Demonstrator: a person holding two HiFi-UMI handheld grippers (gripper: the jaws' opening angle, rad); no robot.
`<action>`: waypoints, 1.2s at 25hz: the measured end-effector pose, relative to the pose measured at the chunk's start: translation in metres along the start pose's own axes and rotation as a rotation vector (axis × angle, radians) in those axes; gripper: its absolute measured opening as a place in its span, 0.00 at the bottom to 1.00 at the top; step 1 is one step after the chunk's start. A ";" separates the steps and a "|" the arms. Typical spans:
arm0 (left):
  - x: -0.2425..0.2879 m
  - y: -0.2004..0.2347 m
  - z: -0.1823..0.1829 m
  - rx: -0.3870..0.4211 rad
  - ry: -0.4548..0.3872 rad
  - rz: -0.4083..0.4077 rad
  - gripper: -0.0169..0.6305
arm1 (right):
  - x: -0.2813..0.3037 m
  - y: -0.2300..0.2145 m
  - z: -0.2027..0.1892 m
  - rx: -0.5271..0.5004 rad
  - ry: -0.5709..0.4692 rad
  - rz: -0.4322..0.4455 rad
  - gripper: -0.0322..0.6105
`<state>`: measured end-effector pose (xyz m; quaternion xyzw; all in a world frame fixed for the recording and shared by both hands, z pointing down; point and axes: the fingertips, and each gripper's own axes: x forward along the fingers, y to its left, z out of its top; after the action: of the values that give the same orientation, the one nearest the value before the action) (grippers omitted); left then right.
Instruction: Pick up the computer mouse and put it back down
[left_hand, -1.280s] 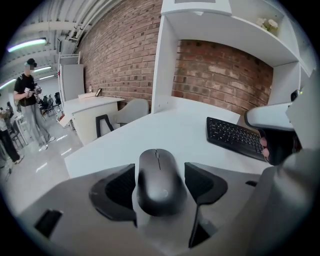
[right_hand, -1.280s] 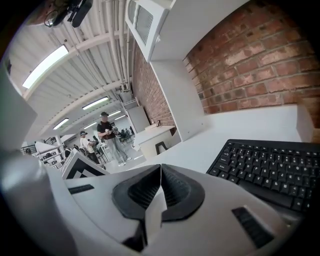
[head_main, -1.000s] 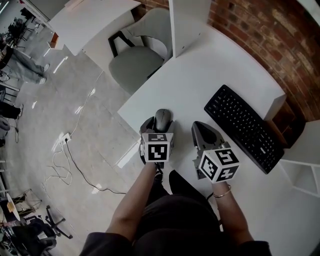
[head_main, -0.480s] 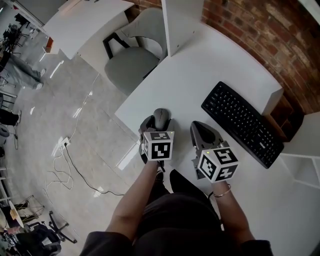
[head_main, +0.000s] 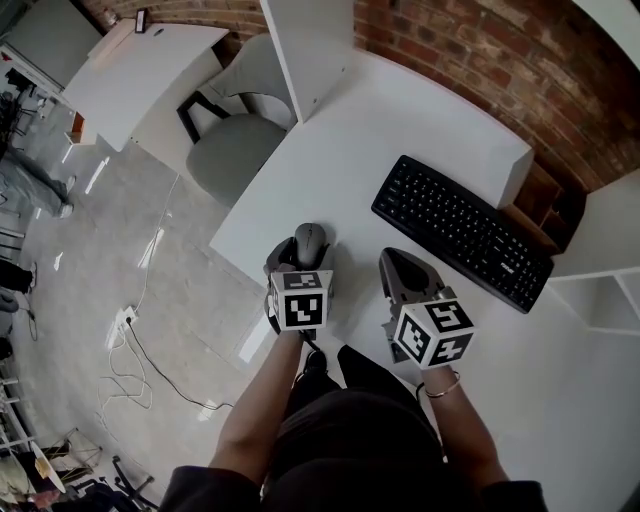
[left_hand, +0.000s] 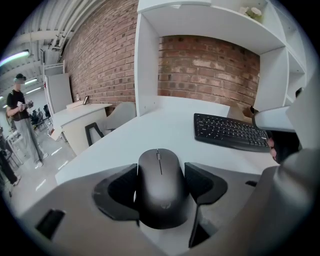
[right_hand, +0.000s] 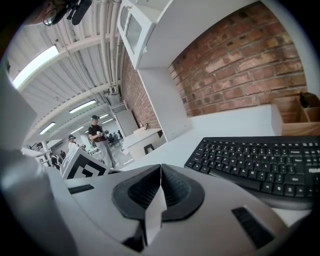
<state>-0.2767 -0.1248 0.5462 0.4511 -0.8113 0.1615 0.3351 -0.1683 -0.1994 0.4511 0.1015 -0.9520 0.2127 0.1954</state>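
Left gripper (left_hand: 161, 175), barely shifted, clasping mouse (left_hand: 160, 192)

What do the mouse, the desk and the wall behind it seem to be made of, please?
Mouse: likely plastic, matte dark grey; it shows no glare and has a fine centre seam. Desk: smooth white board, perhaps laminate, with a faint sheen. Wall: bare red brick with pale mortar lines.

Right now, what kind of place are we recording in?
Likely an office: a white desk with a flat black keyboard and dark grey computer mouse, a grey padded chair alongside.
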 end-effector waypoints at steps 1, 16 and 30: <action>-0.001 -0.006 0.004 0.005 -0.007 -0.010 0.48 | -0.004 -0.004 0.000 0.005 -0.005 -0.010 0.06; -0.009 -0.114 0.041 0.201 -0.055 -0.257 0.48 | -0.087 -0.057 -0.006 0.092 -0.128 -0.260 0.06; -0.018 -0.205 -0.001 0.470 0.012 -0.565 0.48 | -0.161 -0.056 -0.049 0.255 -0.218 -0.544 0.06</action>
<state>-0.0973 -0.2243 0.5263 0.7211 -0.5934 0.2472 0.2583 0.0082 -0.2095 0.4450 0.3983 -0.8709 0.2580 0.1277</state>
